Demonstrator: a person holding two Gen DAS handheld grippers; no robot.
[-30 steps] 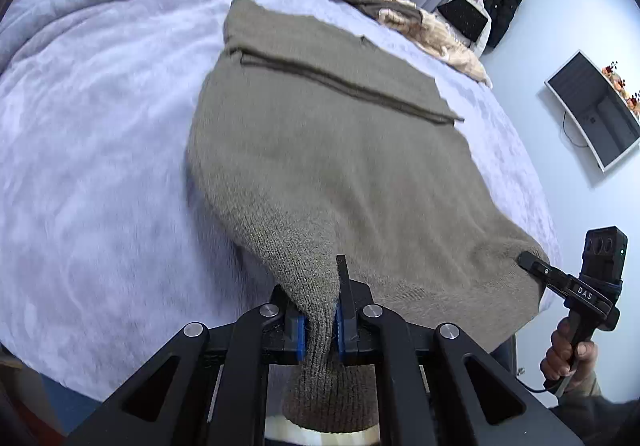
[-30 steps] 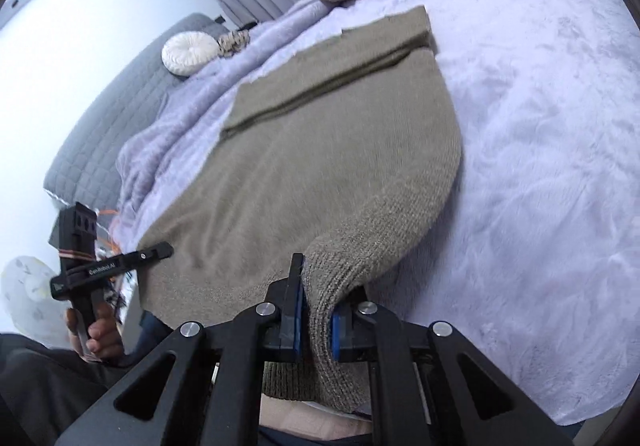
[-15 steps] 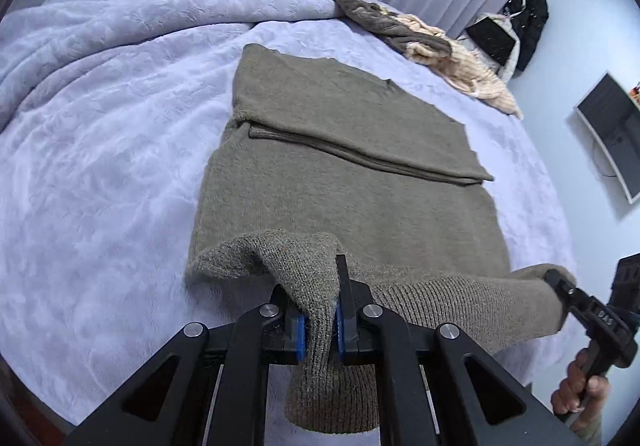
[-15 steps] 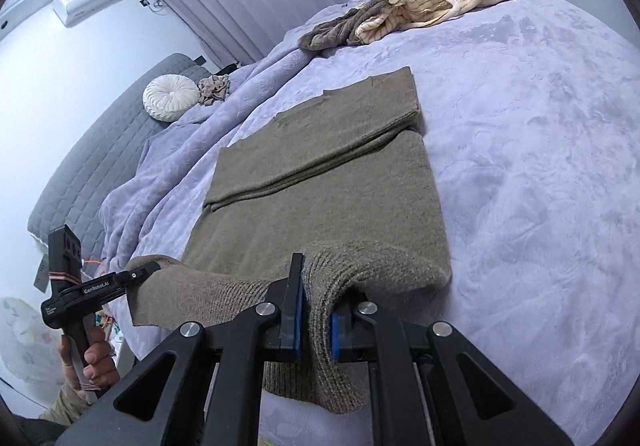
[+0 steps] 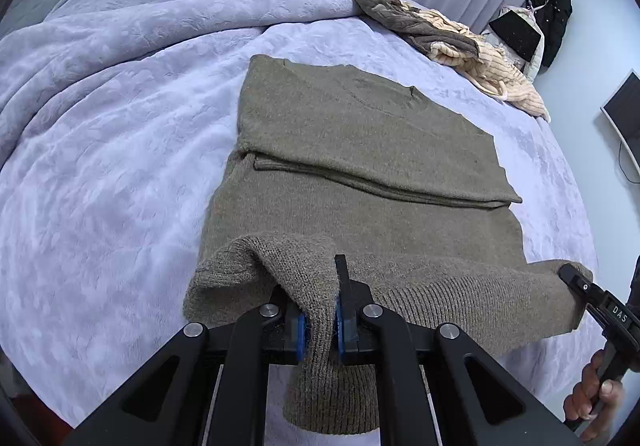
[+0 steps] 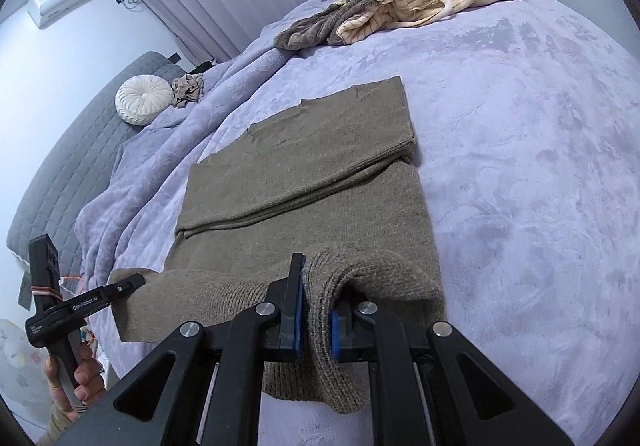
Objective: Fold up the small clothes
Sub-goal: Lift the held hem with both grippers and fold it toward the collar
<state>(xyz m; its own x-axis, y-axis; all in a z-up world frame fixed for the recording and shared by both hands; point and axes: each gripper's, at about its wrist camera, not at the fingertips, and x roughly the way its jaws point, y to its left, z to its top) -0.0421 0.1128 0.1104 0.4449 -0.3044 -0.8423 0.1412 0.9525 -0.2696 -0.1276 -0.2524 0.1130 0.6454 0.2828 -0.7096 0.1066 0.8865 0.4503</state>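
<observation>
Sweater (image 5: pixel 360 149) hem pinched in both left gripper (image 5: pixel 320 320) and right gripper (image 6: pixel 314 326), ribbed edge partly hidden between fingers.

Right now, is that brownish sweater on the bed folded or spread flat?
Partly folded. The sweater has its far part doubled over, and each claw, left and right, pinches a near hem corner, lifted.

I am reading "DAS" in white on the black body of my right gripper (image 5: pixel 576 280) at the near right, and "GenRobot.AI" on my left gripper (image 6: pixel 128 285) at the near left.
</observation>
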